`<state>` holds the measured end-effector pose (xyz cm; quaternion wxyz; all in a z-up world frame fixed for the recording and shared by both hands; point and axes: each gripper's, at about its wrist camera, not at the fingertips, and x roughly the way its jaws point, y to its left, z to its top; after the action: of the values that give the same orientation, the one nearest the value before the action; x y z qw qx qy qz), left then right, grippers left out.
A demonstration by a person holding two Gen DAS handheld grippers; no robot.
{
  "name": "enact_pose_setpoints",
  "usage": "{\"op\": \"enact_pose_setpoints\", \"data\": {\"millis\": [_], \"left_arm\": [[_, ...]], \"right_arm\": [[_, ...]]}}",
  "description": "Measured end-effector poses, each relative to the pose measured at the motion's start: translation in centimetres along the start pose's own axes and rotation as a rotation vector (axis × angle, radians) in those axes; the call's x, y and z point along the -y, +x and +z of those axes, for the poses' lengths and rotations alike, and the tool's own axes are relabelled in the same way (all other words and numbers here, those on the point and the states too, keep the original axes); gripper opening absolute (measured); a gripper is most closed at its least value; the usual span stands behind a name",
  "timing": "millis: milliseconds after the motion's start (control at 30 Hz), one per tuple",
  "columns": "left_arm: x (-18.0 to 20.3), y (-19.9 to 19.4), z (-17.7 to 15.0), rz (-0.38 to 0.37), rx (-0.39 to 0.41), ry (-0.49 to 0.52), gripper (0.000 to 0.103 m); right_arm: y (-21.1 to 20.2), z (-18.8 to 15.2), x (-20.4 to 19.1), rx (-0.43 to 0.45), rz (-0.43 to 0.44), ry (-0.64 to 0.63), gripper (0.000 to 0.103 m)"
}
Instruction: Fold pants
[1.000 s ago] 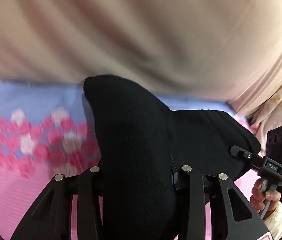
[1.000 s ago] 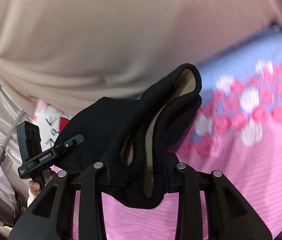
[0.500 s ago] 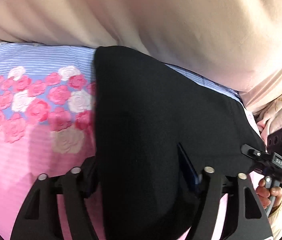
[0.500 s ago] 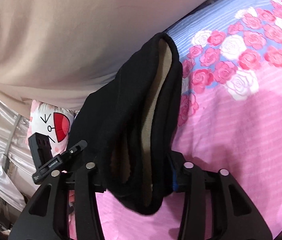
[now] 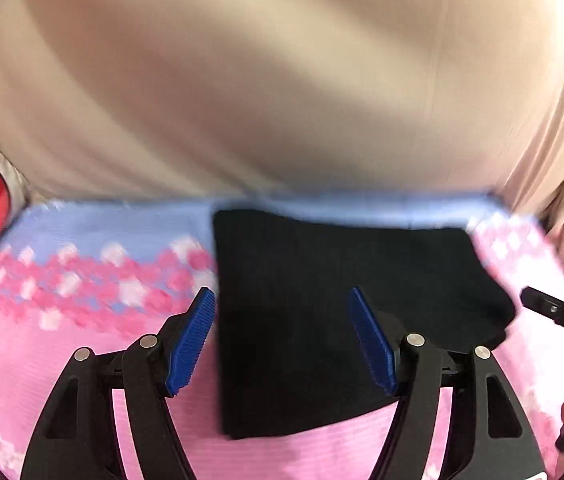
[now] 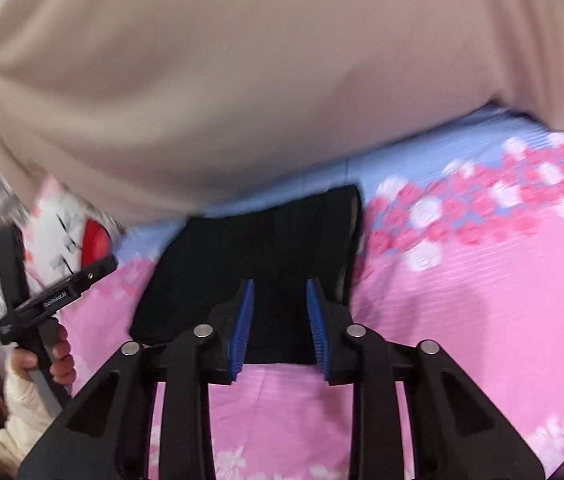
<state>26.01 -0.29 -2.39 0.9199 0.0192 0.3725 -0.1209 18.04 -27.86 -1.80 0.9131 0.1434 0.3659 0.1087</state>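
**Both grippers clear of the folded pants**

The left gripper [image 5: 282, 336] hangs above the bedsheet with its jaws spread wide, the blue ribbed pads [image 5: 191, 340] standing apart with nothing pinched between them. Its jaws have just eased slightly inward after opening, and the black cloth seen between them lies below on the bed, not in their grasp. The right gripper [image 6: 279, 328] has its jaws much nearer together, a narrow gap still showing between its blue pads [image 6: 241, 328]; they have just been closing, and no cloth is caught between them either.

The black pants [image 5: 322, 300] lie folded into a compact, roughly rectangular bundle on the bed. In the left wrist view they fill the centre and lower centre of the frame; in the right wrist view [image 6: 257, 256] they sit at the centre, just beyond the fingertips.

Under them spreads a pink striped bedsheet [image 6: 482, 320] with a band of pink and white roses and a pale blue strip along its far edge. A beige curtain [image 5: 261, 80] fills the upper half of both views. A white cushion with a red shape [image 6: 77, 236] shows at the left of the right wrist view. At the lower left edge of that view a hand [image 6: 53, 356] in a cream sleeve grips the other gripper's handle.
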Motion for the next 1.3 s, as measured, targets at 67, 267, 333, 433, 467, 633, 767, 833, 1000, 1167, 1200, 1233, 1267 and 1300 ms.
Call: {"op": "enact_pose_setpoints", "data": {"millis": [67, 267, 333, 433, 467, 633, 767, 833, 1000, 1167, 1200, 1233, 1267, 1300], "left_arm": [[0.9, 3.9, -1.3, 0.084, -0.067, 0.015, 0.063], [0.0, 5.6, -4.1, 0.152, -0.047, 0.013, 0.081], [-0.6, 5.5, -4.2, 0.123, -0.055, -0.025, 0.082], [-1.2, 4.9, -3.8, 0.086, -0.072, -0.07, 0.074], [-1.2, 4.2, -3.2, 0.086, -0.073, -0.08, 0.07], [0.0, 3.5, 1.5, 0.153, -0.005, -0.048, 0.068], [-0.8, 9.1, 3.9, 0.205, -0.12, -0.074, 0.072], [-2.1, 11.3, 3.8, 0.189, -0.159, -0.117, 0.08], [-2.0, 11.1, 3.6, 0.205, -0.132, -0.09, 0.086], [-0.7, 10.7, 3.4, 0.259, -0.11, -0.036, 0.086], [-0.5, 10.6, 3.3, 0.263, -0.111, -0.035, 0.086], [-0.4, 10.5, 3.4, 0.263, -0.112, -0.034, 0.086], [-0.4, 10.5, 3.5, 0.262, -0.113, -0.036, 0.086], [-0.4, 10.5, 3.6, 0.256, -0.115, -0.042, 0.086]], "right_arm": [[2.6, -0.8, 0.9, -0.036, -0.09, -0.012, 0.005], [2.9, -1.5, 2.5, -0.014, -0.105, -0.016, 0.005], [2.9, -1.9, 2.4, -0.001, -0.133, -0.033, 0.006], [1.6, -1.3, 1.3, 0.015, -0.138, 0.02, 0.007], [1.2, -1.0, 1.0, 0.029, -0.129, 0.018, 0.01], [2.2, 4.0, -3.7, 0.045, -0.088, -0.101, 0.01], [7.6, 7.0, -2.9, -0.026, -0.133, -0.087, 0.009], [11.1, 7.4, 0.5, -0.081, -0.149, -0.007, 0.004], [10.3, 8.3, 3.2, -0.057, -0.047, 0.162, 0.0], [8.8, 9.6, 0.5, 0.002, -0.057, 0.096, 0.004], [9.8, 9.8, 0.7, -0.024, -0.083, 0.094, 0.004], [11.0, 9.8, 1.4, -0.05, -0.097, 0.113, 0.001], [12.2, 9.6, 2.6, -0.073, -0.12, 0.143, 0.0], [13.0, 9.5, 3.9, -0.078, -0.154, 0.171, 0.0]]}}
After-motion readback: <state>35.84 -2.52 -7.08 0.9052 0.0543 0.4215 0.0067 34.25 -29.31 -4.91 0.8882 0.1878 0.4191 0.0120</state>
